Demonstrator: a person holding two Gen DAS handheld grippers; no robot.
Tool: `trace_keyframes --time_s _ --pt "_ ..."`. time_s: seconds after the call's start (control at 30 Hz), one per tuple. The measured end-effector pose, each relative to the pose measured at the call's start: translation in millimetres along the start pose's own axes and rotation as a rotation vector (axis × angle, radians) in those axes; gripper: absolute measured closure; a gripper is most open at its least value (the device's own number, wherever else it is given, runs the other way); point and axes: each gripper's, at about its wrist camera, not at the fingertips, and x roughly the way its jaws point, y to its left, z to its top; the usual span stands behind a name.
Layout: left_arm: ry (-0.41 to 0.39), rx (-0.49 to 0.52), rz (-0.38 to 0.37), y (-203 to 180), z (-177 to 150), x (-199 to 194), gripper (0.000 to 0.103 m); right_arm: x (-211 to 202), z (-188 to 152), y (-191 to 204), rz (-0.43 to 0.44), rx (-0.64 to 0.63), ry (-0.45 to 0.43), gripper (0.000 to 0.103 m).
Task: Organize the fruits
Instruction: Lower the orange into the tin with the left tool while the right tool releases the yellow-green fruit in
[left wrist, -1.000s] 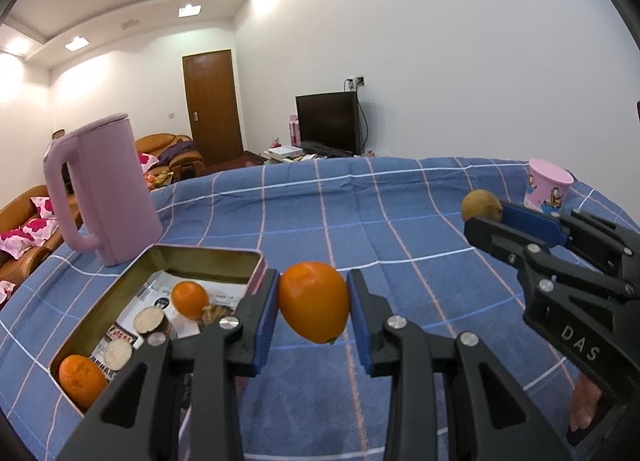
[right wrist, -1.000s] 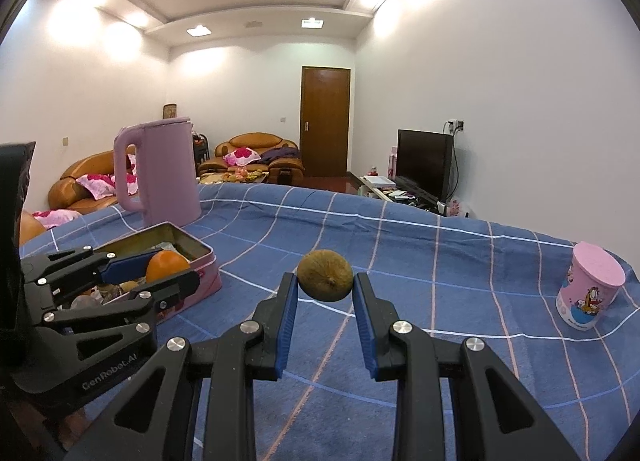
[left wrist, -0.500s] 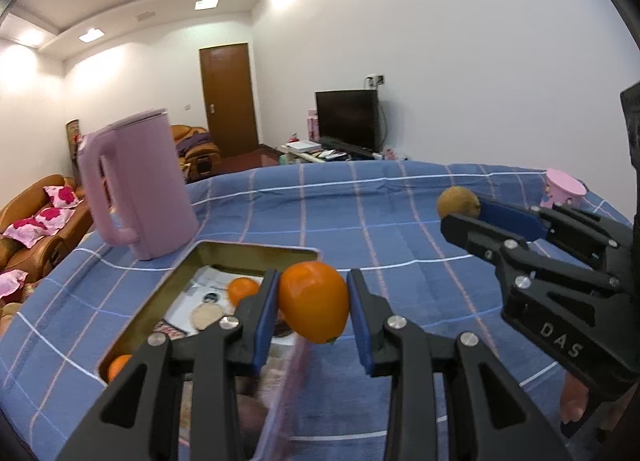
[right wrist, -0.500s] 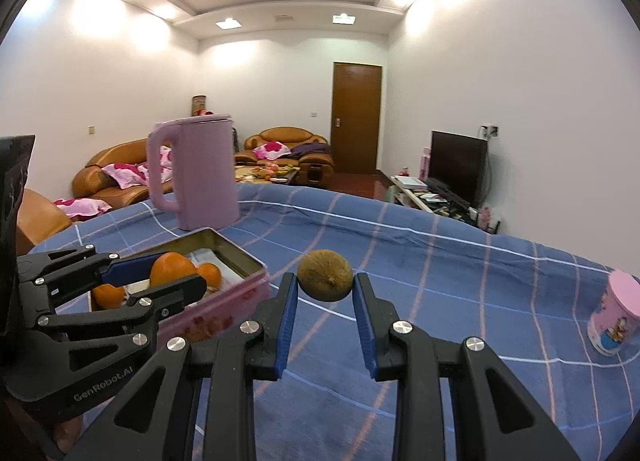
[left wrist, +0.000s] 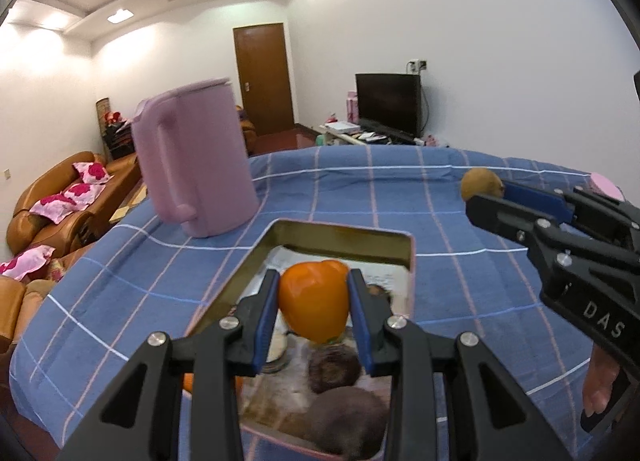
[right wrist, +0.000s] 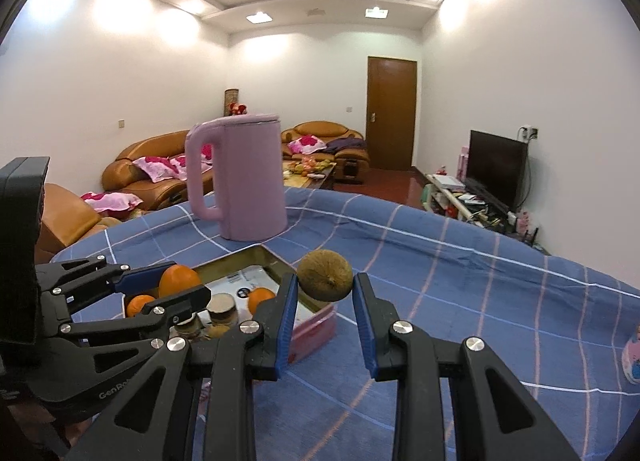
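Note:
My left gripper is shut on an orange fruit and holds it above the open pink metal tin. The tin holds oranges, round slices and dark brown fruits. My right gripper is shut on a brown kiwi-like fruit, held above the blue checked tablecloth just right of the tin. The right gripper also shows in the left wrist view with the brown fruit. The left gripper shows in the right wrist view.
A tall pink kettle stands behind the tin on the cloth. A pink printed cup sits at the far right edge. Sofas, a door and a TV lie beyond the table.
Both grippers have moved left toward the tin with their fruits. The left gripper now hangs over the tin's inside; the right gripper is close to the tin's right side.

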Motion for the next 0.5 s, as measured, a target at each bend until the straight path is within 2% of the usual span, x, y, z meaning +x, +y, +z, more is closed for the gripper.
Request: trace_keyframes --time_s 0.27,0.5 --pt "0.045 -0.029 0.043 27.0 -4.7 11.9 0.067 26.9 0.0 23.4 0.065 0.011 0.046 0.073" --pt "0.078 -0.047 0.056 39.6 -12.8 20.5 0.068 42.2 -2.9 38.1 0.086 -0.001 0.087 0.073"
